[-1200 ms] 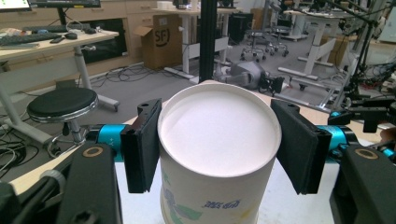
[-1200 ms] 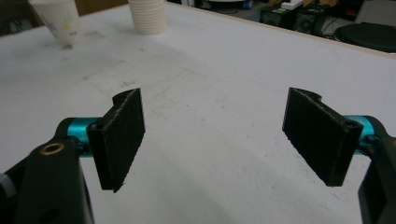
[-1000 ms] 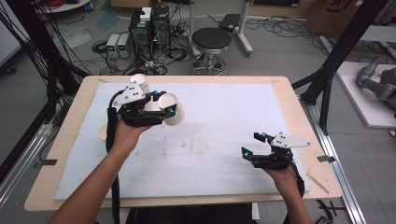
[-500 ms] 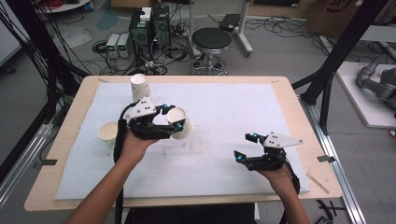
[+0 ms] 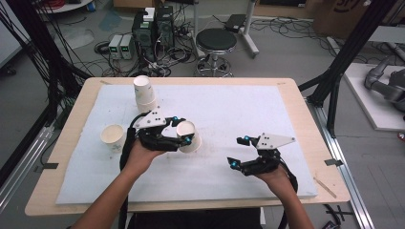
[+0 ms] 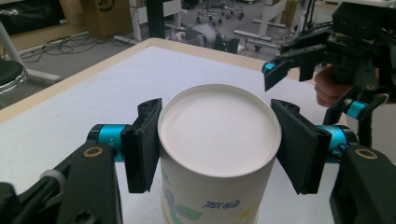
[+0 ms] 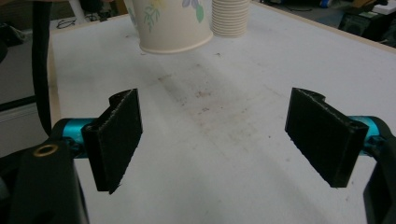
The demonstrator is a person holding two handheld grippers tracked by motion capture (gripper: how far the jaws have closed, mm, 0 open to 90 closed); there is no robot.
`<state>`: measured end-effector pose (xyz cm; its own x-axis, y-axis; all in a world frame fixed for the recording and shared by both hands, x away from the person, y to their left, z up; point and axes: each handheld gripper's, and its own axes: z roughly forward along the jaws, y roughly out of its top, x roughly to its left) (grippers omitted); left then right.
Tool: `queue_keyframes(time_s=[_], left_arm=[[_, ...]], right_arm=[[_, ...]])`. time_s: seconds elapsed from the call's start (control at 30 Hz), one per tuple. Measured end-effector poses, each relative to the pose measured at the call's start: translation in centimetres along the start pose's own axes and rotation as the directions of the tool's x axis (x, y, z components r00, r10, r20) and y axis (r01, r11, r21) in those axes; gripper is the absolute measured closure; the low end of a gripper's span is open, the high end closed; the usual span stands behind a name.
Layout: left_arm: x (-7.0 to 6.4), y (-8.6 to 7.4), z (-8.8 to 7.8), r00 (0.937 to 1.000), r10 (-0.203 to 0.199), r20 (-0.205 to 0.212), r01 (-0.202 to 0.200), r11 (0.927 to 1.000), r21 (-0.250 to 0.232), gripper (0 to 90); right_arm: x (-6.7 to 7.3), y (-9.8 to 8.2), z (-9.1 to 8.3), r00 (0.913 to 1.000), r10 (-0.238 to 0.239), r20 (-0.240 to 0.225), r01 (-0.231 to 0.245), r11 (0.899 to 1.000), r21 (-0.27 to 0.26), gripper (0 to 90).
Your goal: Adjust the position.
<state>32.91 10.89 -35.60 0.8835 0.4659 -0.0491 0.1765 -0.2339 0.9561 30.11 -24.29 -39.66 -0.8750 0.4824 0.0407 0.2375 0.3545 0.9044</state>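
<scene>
High view: the left gripper [image 5: 184, 135] sits a little left of the mat's [image 5: 239, 105] centre, its jaws clamped on an upside-down paper cup [image 5: 188, 137], one pad on each side of the cup's wall near the base. The cup is tilted, its base up and toward 1 o'clock, its rim down toward the mat; whether the rim touches the mat cannot be told. From the cup, a stack [image 5: 144, 93] of inverted cups stands at about 10 o'clock, near the mat's far left edge, and a single cup [image 5: 113, 136] stands mouth-up at 9 o'clock, just beyond the left hand [image 5: 141, 155]. The right gripper [image 5: 240, 151] is at about 4 o'clock from the held cup, well apart from it, over the mat's near right part, and points left toward it. Its jaws have just been opening and now stand wide apart with nothing between them. In the left gripper view the cup's white base [image 6: 219, 131] faces the camera between the black pads [image 6: 144, 142], with blue print on the wall below. In the right gripper view bare, faintly stained mat [image 7: 210, 140] lies between the pads [image 7: 116, 135], the held cup [image 7: 170, 23] and the stack [image 7: 229, 16] beyond at 12 o'clock.
</scene>
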Motion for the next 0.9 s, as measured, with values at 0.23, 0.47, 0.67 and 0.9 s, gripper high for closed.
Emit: queue_keyframes(time_s=[0.23,0.47,0.67,0.9], left_arm=[[-0.3,-0.6,0.6,0.9992,-0.007,0.038,0.006,0.9999,0.011,37.1],[-0.8,-1.0,1.4,0.9952,-0.002,0.098,-0.001,0.9997,0.023,37.1],[-1.2,-1.0,1.5,0.9910,0.005,0.134,-0.009,0.9995,0.029,37.1],[-1.7,-0.9,1.9,0.9813,0.029,0.190,-0.036,0.9988,0.033,37.1]], right_arm=[[0.1,0.6,1.3,0.9974,-0.025,-0.067,0.026,0.999,0.020,19.3],[0.6,0.9,2.9,0.9894,-0.051,-0.136,0.057,0.997,0.043,19.3],[0.9,1.2,3.3,0.9863,-0.069,-0.150,0.074,0.997,0.029,19.4],[1.1,1.4,3.9,0.9798,-0.083,-0.182,0.089,0.996,0.021,19.4]])
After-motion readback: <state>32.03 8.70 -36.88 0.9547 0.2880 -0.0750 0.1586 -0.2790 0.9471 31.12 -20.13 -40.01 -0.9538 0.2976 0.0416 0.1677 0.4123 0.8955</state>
